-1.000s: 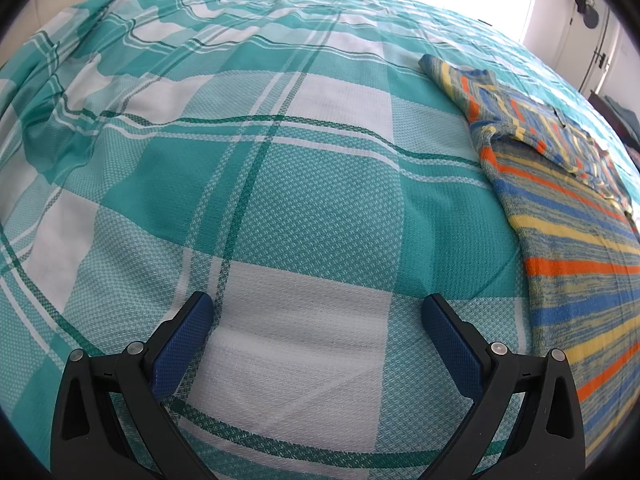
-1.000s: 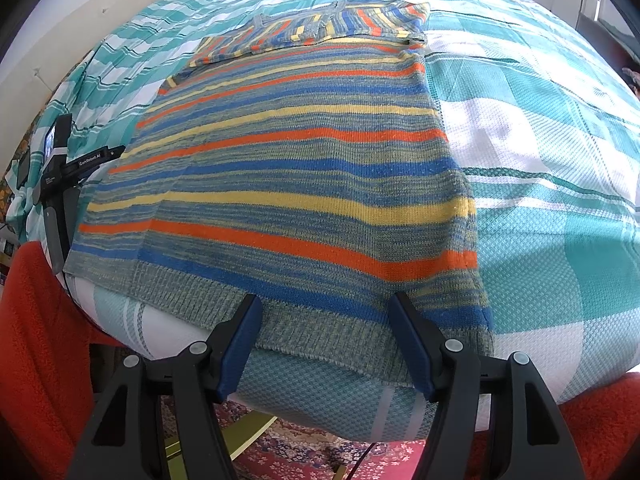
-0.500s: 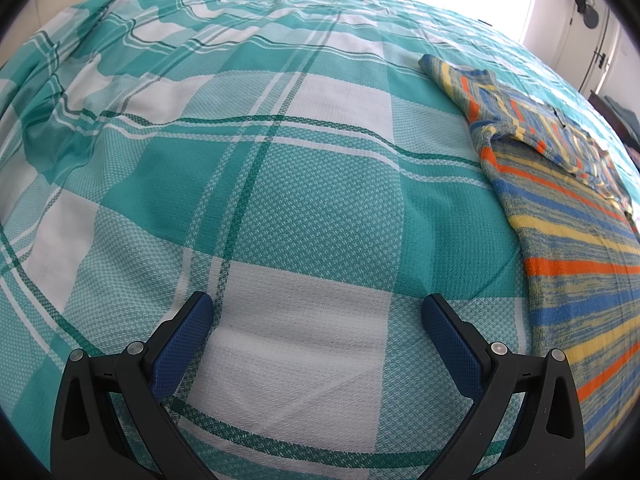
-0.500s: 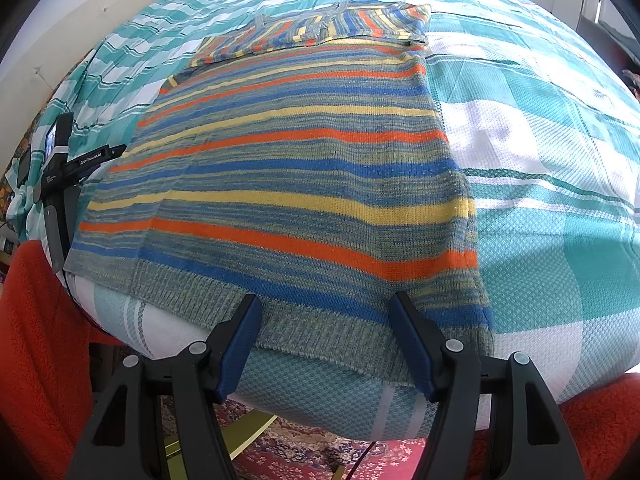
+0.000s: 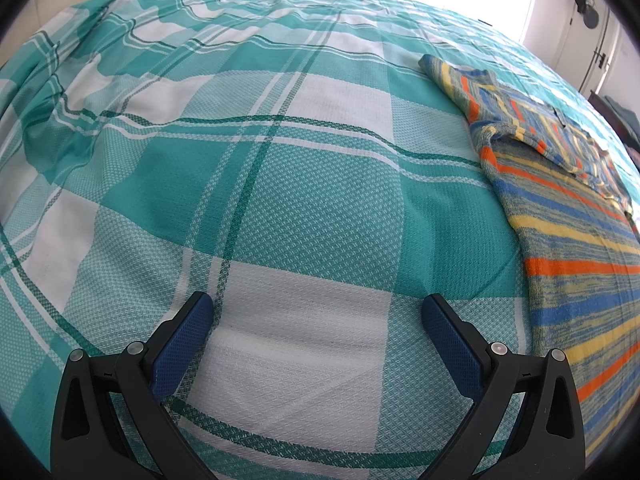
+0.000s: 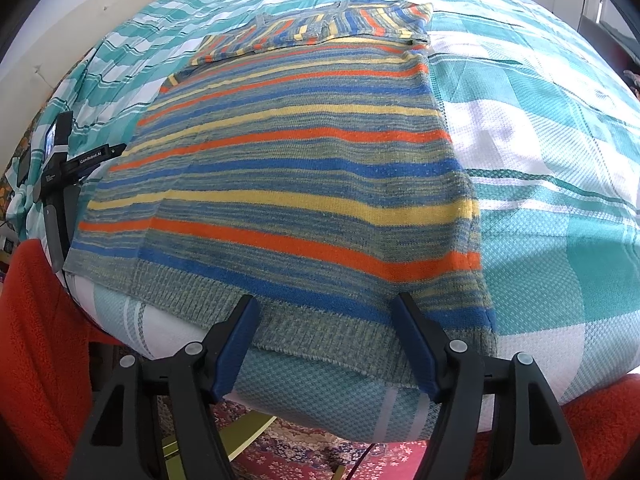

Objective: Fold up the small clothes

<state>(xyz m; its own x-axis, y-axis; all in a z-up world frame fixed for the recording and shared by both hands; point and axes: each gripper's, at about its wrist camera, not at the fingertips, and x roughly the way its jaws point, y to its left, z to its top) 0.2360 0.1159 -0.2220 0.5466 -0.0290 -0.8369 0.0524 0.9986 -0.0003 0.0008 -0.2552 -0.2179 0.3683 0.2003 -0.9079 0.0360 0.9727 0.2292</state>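
Striped sweater [image 6: 304,184] lies flat on checked bedspread [image 5: 280,200]; right tool [image 6: 326,340] and left tool [image 5: 316,316] both gape, empty.

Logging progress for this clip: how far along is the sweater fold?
Done: the striped sweater lies flat on the checked bedspread, with what look like its sleeves folded across the top. In hand: nothing gripped; the right gripper is open over the ribbed hem, and the left gripper is open over bare bedspread. Left: the body folds.
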